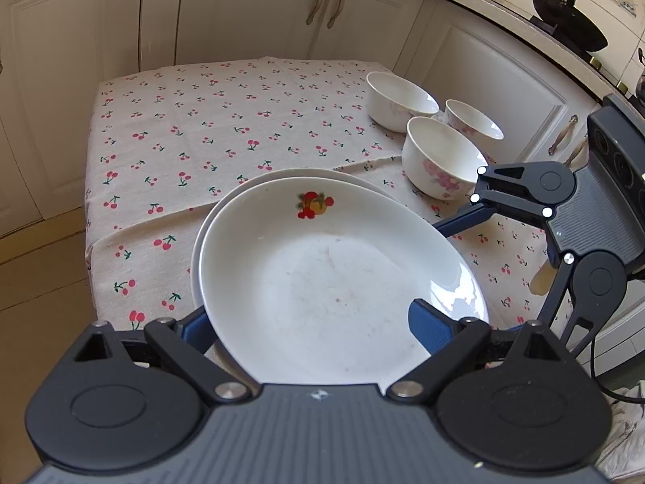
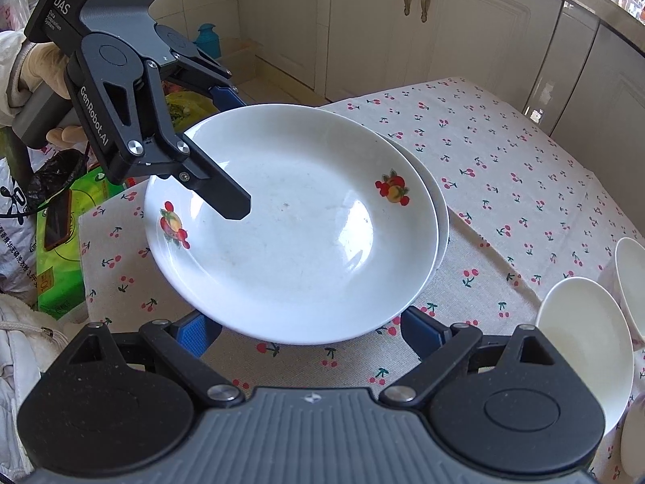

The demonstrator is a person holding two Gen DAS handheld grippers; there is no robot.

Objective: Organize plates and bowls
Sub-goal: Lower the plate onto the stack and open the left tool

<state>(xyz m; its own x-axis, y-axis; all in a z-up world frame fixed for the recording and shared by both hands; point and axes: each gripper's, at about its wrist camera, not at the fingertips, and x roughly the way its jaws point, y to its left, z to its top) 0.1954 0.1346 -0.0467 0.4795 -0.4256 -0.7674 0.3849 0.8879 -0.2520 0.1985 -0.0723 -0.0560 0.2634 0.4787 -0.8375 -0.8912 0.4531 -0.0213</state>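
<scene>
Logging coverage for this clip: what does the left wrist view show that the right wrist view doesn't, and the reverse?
Left wrist only: three bowls complete, a dark wok on the counter, and the right gripper from the side.

Right wrist only: the left gripper with one finger over the top plate, the gloved hand holding it, a second fruit motif, and a green box beside the table.

Both: the two stacked plates on the cherry-print tablecloth, cream cabinets behind, both grippers open.
</scene>
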